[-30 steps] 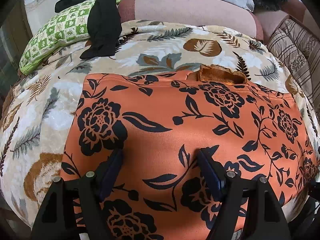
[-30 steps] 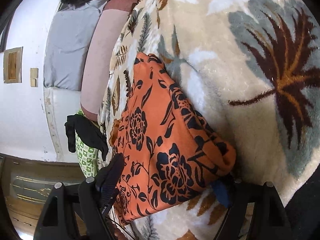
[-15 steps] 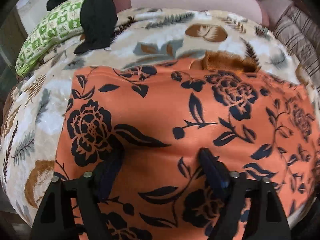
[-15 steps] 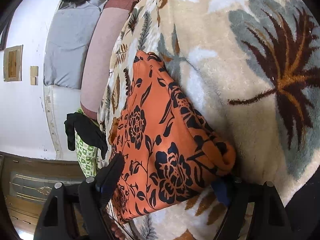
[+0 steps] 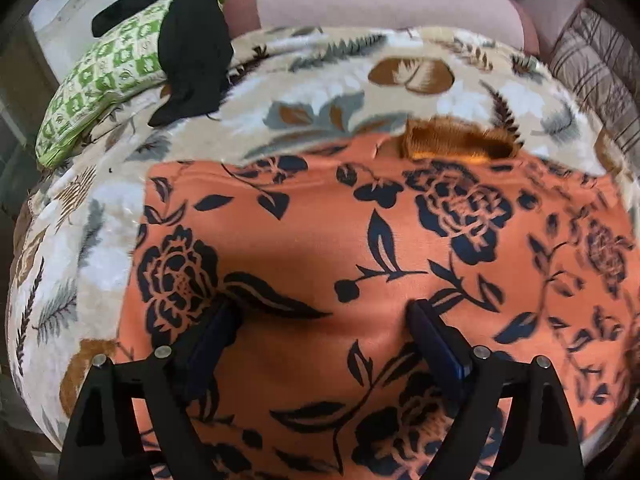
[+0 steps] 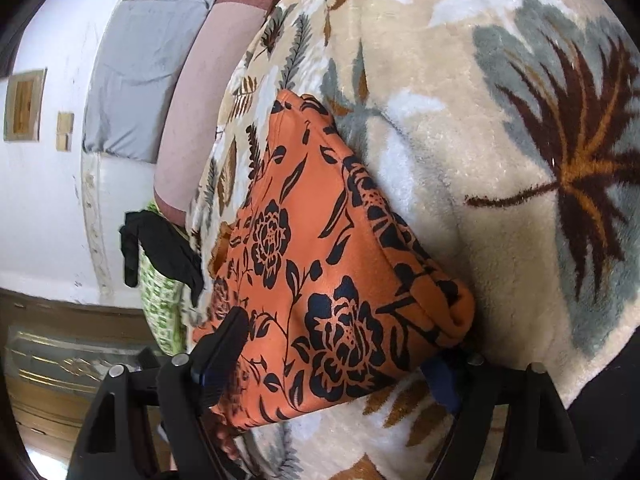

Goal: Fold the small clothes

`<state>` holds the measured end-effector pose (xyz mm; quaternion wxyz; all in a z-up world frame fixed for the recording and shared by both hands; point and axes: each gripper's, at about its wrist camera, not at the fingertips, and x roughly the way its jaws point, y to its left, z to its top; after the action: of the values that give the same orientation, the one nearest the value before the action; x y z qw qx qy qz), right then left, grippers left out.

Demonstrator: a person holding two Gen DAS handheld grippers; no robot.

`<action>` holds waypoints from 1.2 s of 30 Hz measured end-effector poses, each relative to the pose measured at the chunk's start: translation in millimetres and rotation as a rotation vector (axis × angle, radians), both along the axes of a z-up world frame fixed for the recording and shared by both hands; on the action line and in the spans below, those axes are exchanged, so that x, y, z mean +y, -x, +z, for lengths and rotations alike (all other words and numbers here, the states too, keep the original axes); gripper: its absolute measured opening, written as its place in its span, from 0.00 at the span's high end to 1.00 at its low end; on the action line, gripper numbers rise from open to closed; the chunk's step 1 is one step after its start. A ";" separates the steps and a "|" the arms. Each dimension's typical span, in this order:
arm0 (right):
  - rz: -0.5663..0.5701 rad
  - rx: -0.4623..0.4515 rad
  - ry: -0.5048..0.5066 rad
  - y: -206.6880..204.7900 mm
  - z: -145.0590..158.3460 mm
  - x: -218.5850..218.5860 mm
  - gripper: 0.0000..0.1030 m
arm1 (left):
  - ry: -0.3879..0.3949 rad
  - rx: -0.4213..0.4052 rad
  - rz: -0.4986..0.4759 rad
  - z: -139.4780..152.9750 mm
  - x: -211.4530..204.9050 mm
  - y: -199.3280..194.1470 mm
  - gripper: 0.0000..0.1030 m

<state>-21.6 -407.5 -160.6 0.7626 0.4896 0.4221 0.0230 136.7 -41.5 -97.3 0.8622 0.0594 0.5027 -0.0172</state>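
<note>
An orange garment with black flowers (image 5: 384, 264) lies folded flat on a leaf-patterned blanket (image 5: 328, 80). My left gripper (image 5: 324, 320) is open, its two fingers pressing down on the garment's near part. In the right wrist view the same garment (image 6: 320, 248) shows from its side, with a thick folded corner. My right gripper (image 6: 336, 344) is open and straddles that corner: one finger (image 6: 224, 340) on top of the cloth, the other finger (image 6: 440, 380) under the fold against the blanket.
A black garment (image 5: 192, 40) lies over a green-and-white pillow (image 5: 108, 80) at the back left. A pink bolster (image 5: 380, 0) and striped cushion (image 5: 600, 64) line the back. A white wall (image 6: 40, 200) and wooden furniture (image 6: 60, 360) show beyond the bed.
My left gripper has moved forward over the garment, which now fills more of the view. My right gripper has hardly moved; the folded corner sits slightly deeper between its fingers.
</note>
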 end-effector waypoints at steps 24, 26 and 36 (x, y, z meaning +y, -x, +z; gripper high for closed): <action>0.028 0.045 0.151 -4.0 4.0 15.2 0.44 | -0.009 0.011 -0.035 -20.7 1.1 49.0 0.09; 0.004 0.047 0.129 -4.1 -0.1 10.9 0.44 | -0.018 -0.024 -0.036 -15.9 0.4 52.2 0.07; 0.211 -0.184 0.418 -31.1 109.6 91.3 0.87 | 0.213 -0.242 0.146 50.7 98.2 107.1 0.07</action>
<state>9.5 -316.2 -51.0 0.8759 0.2704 0.3953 0.0590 29.6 56.7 -46.5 0.9168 -0.0675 0.3936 -0.0004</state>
